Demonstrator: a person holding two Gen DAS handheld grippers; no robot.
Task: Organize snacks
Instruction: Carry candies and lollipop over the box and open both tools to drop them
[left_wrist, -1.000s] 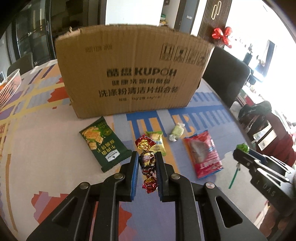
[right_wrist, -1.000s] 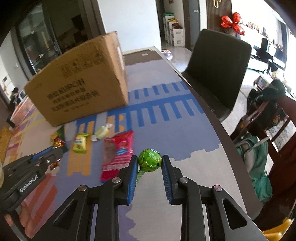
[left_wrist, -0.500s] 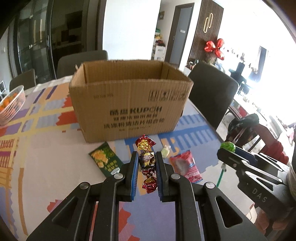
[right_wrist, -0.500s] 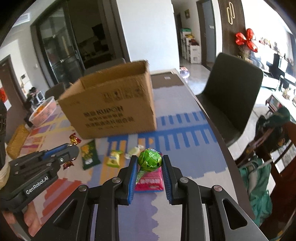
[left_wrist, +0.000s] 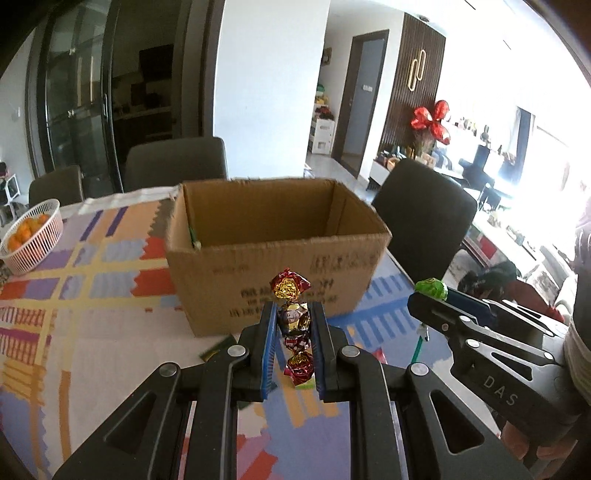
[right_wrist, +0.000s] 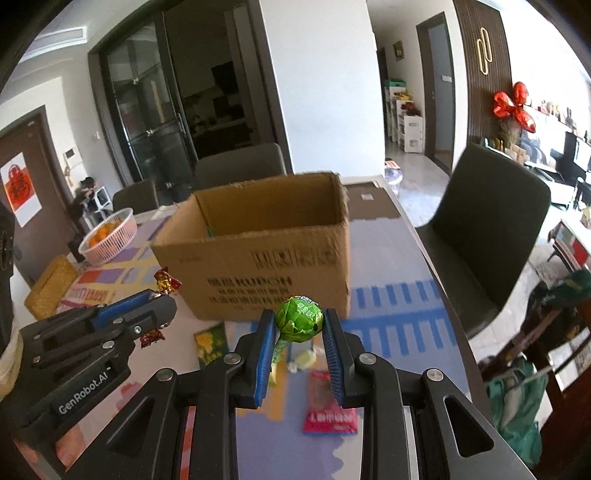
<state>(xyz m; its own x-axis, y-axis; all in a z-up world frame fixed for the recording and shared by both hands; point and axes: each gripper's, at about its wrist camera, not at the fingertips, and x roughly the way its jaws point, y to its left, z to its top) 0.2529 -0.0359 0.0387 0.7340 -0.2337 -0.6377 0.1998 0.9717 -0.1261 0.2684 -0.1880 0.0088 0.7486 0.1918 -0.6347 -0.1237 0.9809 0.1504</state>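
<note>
Left gripper (left_wrist: 293, 345) — raised in front of the cardboard box (left_wrist: 273, 254) and tilted down toward it — is clamped on a string of foil-wrapped candies (left_wrist: 293, 325), red and gold, standing upright between its pads. Right gripper (right_wrist: 300, 343), level with it before the box's right half, pinches a green-wrapped lollipop (right_wrist: 300, 320) — ball up, stick hanging below. Box open-topped on the patterned desk (left_wrist: 92, 332).
</note>
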